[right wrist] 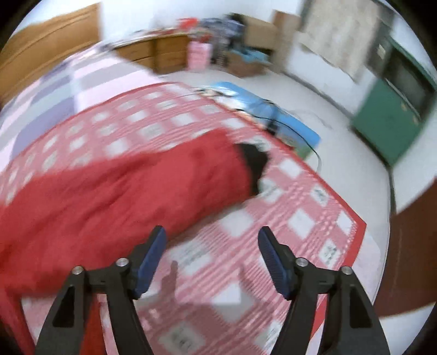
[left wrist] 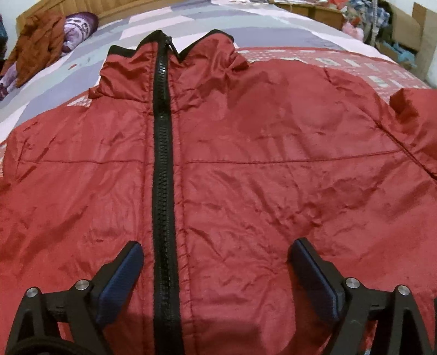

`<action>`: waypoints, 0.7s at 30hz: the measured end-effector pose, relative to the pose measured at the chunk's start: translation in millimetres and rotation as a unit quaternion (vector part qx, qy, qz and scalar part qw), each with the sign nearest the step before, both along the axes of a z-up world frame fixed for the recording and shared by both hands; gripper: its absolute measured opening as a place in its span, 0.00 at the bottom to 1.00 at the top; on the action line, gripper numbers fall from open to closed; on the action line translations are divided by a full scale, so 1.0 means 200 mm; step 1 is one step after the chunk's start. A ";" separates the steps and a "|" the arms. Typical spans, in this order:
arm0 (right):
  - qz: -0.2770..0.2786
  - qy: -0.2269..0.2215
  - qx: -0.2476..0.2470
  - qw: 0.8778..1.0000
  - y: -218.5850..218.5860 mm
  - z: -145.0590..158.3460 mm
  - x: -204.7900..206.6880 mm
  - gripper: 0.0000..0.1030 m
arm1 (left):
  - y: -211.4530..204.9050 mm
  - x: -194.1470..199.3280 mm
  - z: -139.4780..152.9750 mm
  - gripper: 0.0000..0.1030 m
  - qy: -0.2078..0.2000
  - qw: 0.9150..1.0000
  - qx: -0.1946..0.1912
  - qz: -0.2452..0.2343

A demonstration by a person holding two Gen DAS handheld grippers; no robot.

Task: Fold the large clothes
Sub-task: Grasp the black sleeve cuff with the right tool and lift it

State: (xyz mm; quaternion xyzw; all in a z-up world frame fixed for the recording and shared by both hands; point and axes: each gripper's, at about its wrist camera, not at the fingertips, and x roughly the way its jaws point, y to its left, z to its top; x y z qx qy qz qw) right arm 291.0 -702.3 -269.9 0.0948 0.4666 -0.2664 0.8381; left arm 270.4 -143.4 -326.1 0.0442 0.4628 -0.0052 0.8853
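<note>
A large red jacket (left wrist: 259,169) lies flat on the bed, front up, with a closed black zipper (left wrist: 164,153) running to its collar (left wrist: 169,52). My left gripper (left wrist: 215,254) is open and empty, low over the jacket's lower front, its fingers either side of the zipper. In the blurred right wrist view, a red sleeve (right wrist: 131,185) with a black cuff (right wrist: 254,161) stretches out across the checked cloth. My right gripper (right wrist: 211,240) is open and empty, just right of the sleeve.
A red-and-white checked cloth (right wrist: 300,218) covers the near part of the bed, over a grey and pink bedsheet (left wrist: 218,24). Brown and purple clothes (left wrist: 46,43) lie at the far left. Boxes and clutter (right wrist: 240,57) and a green cabinet (right wrist: 393,114) stand beyond the bed.
</note>
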 end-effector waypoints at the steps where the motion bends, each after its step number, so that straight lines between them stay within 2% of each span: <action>1: -0.012 -0.001 0.010 1.000 -0.06 0.01 0.04 0.78 | 0.00 0.00 0.00 0.89 0.000 1.000 0.002 0.003; 4: -0.041 0.001 0.046 0.998 -0.17 -0.01 0.15 0.82 | -0.02 0.00 -0.01 0.90 -0.001 1.000 0.009 0.007; 7: -0.075 0.003 0.105 0.992 -0.22 -0.13 0.24 0.82 | -0.03 0.00 -0.02 0.90 0.000 1.000 0.010 0.007; 11: -0.098 0.044 0.150 0.983 -0.19 -0.30 0.36 0.82 | -0.04 0.01 -0.02 0.90 -0.003 1.000 0.014 0.008; 12: -0.099 0.057 0.174 0.978 -0.19 -0.35 0.38 0.82 | -0.04 0.01 -0.02 0.90 -0.004 1.000 0.015 0.008; 13: -0.095 0.056 0.197 0.974 -0.19 -0.39 0.39 0.75 | -0.04 0.01 -0.02 0.90 -0.004 1.000 0.016 0.008; 14: -0.091 0.041 0.204 0.974 -0.19 -0.39 0.39 0.60 | -0.05 0.01 -0.03 0.90 -0.004 1.000 0.015 0.008; 15: -0.085 0.014 0.210 0.974 -0.18 -0.37 0.38 0.26 | -0.04 0.02 -0.03 0.90 -0.004 1.000 0.014 0.008; 16: -0.094 -0.001 0.205 0.974 -0.18 -0.35 0.37 0.17 | -0.04 0.02 -0.03 0.90 -0.003 1.000 0.012 0.008; 18: -0.093 -0.032 0.194 0.976 -0.21 -0.28 0.35 0.12 | -0.04 0.02 -0.02 0.91 -0.002 1.000 0.004 0.003; 21: -0.104 -0.055 0.185 0.976 -0.29 -0.21 0.31 0.12 | -0.06 0.02 -0.02 0.91 0.001 1.000 -0.010 -0.015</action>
